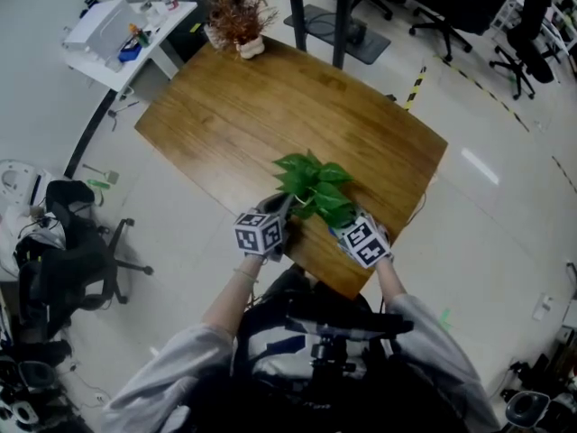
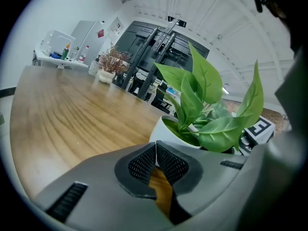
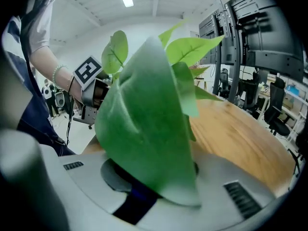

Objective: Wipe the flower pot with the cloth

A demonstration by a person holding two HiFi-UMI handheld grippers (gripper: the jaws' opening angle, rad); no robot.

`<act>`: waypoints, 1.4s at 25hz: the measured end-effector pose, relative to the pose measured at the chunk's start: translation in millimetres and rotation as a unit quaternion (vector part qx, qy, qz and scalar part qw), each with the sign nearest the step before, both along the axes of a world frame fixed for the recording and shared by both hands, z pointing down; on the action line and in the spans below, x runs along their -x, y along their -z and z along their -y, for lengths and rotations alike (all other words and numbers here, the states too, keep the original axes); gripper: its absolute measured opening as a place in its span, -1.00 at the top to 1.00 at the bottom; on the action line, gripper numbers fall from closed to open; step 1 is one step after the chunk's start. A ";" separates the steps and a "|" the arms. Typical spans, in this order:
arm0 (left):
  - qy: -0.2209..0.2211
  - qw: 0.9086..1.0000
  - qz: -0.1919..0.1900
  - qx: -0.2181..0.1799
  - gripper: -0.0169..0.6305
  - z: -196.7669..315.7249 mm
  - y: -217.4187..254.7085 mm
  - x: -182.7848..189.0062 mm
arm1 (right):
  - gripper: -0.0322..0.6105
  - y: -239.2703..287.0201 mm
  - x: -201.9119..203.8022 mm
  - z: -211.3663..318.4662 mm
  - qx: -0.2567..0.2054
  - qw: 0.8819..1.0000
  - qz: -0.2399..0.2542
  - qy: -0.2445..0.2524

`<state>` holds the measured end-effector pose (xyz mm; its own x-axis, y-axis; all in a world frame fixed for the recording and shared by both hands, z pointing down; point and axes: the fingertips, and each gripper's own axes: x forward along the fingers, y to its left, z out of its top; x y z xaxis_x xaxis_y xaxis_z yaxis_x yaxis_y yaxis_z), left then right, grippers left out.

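Beside flower pot (image 2: 166, 132), left claw (image 2: 155, 146) closed

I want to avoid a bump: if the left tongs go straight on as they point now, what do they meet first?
Probably the white flower pot, just ahead of the left tongs, slightly right; depth is unclear.
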<state>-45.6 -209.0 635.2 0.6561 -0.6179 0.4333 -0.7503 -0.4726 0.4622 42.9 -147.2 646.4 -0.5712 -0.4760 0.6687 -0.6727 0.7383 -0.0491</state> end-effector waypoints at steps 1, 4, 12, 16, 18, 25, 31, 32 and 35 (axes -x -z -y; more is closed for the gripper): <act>-0.001 1.000 0.004 -0.001 0.91 2.1 -1.2 1.0 | 0.67 -2.6 3.5 -1.9 0.002 1.000 0.000 -0.001; 0.006 1.000 0.002 0.002 0.91 8.7 -2.1 4.8 | 0.67 -8.1 12.2 -4.5 0.010 1.000 -0.006 -0.004; 0.028 1.000 -0.008 0.002 0.91 8.6 1.8 5.4 | 0.67 -13.6 12.0 -13.2 0.022 1.000 -0.005 -0.013; 0.038 0.999 -0.021 0.000 0.91 4.9 6.1 12.7 | 0.67 -12.2 -18.5 -14.6 0.012 0.999 -0.025 -0.025; 0.044 0.999 -0.028 0.002 0.91 0.4 5.7 14.6 | 0.67 -9.8 -39.4 -8.8 0.006 0.999 -0.028 -0.043; 0.042 0.998 -0.045 0.009 0.91 -12.7 7.0 2.8 | 0.67 15.4 -58.0 41.8 -0.042 0.999 -0.030 -0.017; 0.024 0.998 -0.049 0.013 0.91 -14.2 5.8 -6.4 | 0.67 19.7 -24.9 55.9 -0.043 0.997 -0.027 0.064; 0.024 0.999 -0.047 0.012 0.91 -12.0 5.1 -5.3 | 0.67 17.9 -21.8 55.5 -0.041 0.996 -0.027 0.068; 0.022 0.999 -0.041 0.013 0.91 -1.9 3.1 1.9 | 0.67 10.8 -16.5 51.7 -0.030 0.997 -0.026 0.065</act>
<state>-47.4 -207.1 632.1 0.6622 -0.6364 0.3955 -0.7295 -0.4271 0.5343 59.4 -198.9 635.6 -0.5967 -0.4407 0.6707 -0.5714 0.8201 0.0304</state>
